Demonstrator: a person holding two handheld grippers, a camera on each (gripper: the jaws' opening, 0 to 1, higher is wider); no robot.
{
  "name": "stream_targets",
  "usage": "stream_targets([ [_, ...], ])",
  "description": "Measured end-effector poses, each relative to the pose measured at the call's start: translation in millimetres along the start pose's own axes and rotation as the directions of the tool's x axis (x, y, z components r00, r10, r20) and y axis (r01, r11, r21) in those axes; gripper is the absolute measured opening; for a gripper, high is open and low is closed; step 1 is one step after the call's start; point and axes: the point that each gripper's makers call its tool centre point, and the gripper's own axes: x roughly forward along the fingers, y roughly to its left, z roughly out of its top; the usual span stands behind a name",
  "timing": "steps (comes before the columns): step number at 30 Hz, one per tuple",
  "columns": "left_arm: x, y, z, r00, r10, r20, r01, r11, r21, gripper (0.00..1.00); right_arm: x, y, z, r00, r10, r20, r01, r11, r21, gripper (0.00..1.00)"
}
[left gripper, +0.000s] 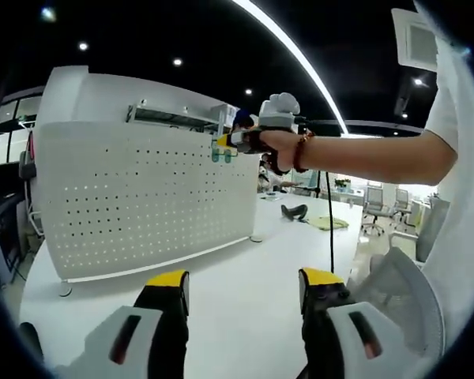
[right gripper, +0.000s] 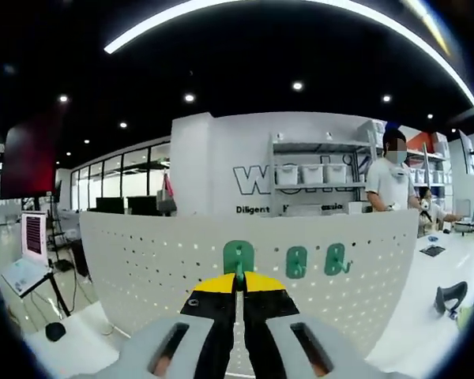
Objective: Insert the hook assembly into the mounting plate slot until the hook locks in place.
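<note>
Yellow-tipped jaws of my right gripper are pinched together on the green hook, held up at the white pegboard beside two green hooks already hanging. It looks like light, stiff, slick plastic, so I'd judge a low grip on its stem safest. My left gripper hangs wide apart and empty over the white table, with shelving and office chairs beyond.

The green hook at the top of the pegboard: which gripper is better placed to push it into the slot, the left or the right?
The right. The right gripper is shut on the green hook, already at the white pegboard. The left gripper is open, low over the table, away from the board.
</note>
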Motion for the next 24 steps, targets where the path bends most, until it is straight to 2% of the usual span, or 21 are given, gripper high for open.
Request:
stream_targets([
  [12, 0.5, 4.0, 0.2, 1.000, -0.006, 0.001, 0.006, 1.000, 0.012, 0.67, 29.8, -7.6, 0.1, 1.000, -0.030, 0.005, 0.030, 1.000, 0.007, 0.01],
  [24, 1.9, 7.7, -2.8, 1.000, 0.000, -0.005, 0.000, 1.000, 0.005, 0.73, 44.9, -15.2, -7.7, 0.999, -0.047, -0.017, 0.047, 0.999, -0.009, 0.01],
])
